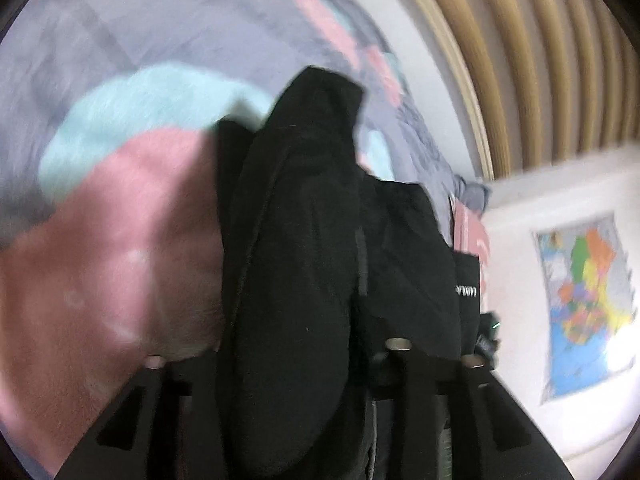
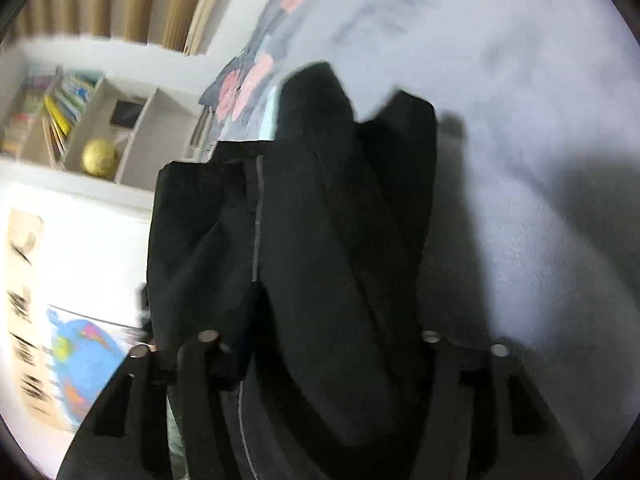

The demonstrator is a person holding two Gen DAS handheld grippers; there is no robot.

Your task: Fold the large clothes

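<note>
While the black garment point(image 1: 296, 240) hangs bunched above the patterned bedspread point(image 1: 120, 80), left gripper point(image 1: 304, 360) and right gripper point(image 2: 320, 344) each clamp it: mid-fold carry; next, lower and flatten.

A grey bedspread point(image 1: 168, 32) patterned with pink and pale turquoise patches fills the left wrist view, blurred throughout. Behind it, a wall of ribbed tan vertical slats point(image 1: 560, 60) meets a white wall where a colourful map poster point(image 1: 584, 308) hangs. The right wrist view shows a white shelf unit point(image 2: 132, 152) with 1 gold globe point(image 2: 99, 158) in a cubby, a small dark square object point(image 2: 126, 113) in the same cubby above it, and leaning books point(image 2: 60, 120) in the neighbouring compartment. Below the shelf hangs a blue world-map poster point(image 2: 84, 356).
</note>
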